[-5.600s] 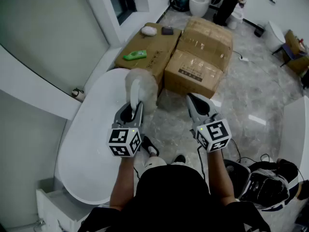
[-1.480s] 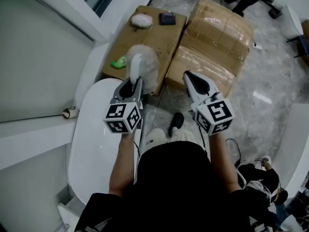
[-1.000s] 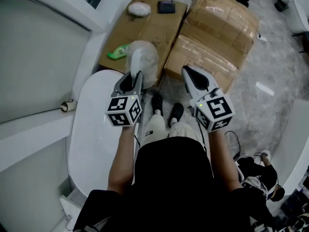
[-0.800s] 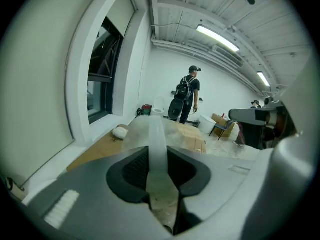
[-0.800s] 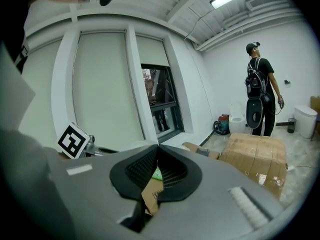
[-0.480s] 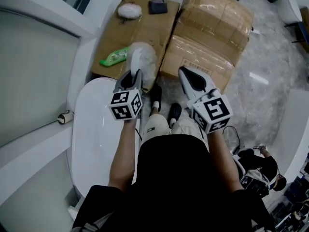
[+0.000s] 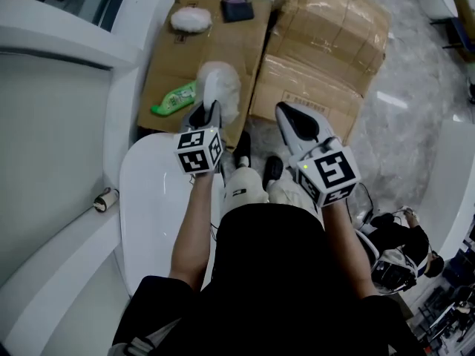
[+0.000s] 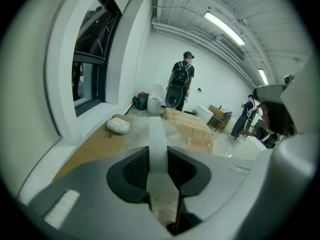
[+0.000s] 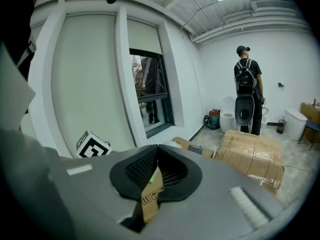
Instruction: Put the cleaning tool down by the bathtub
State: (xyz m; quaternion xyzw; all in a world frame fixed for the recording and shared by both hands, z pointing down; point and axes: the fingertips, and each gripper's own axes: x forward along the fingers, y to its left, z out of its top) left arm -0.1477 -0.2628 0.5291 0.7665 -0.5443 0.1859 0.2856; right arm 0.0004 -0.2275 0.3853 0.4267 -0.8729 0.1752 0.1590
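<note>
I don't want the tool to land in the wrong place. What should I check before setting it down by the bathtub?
1. Grip: ok. The left gripper is clamped on the white handle of the cleaning tool.
2. Right gripper: ok, shut, nothing between its jaws.
3. Landing spot: ok, bare cardboard on the flat box beside the bathtub.
4. Green bottle: ok, lies on the box to the left of the tool's fluffy head.
5. Height above the box: cannot tell.

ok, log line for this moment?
left gripper: shut on duster | right gripper: shut, empty | duster: held up, not yet set down | tub: under left arm
</note>
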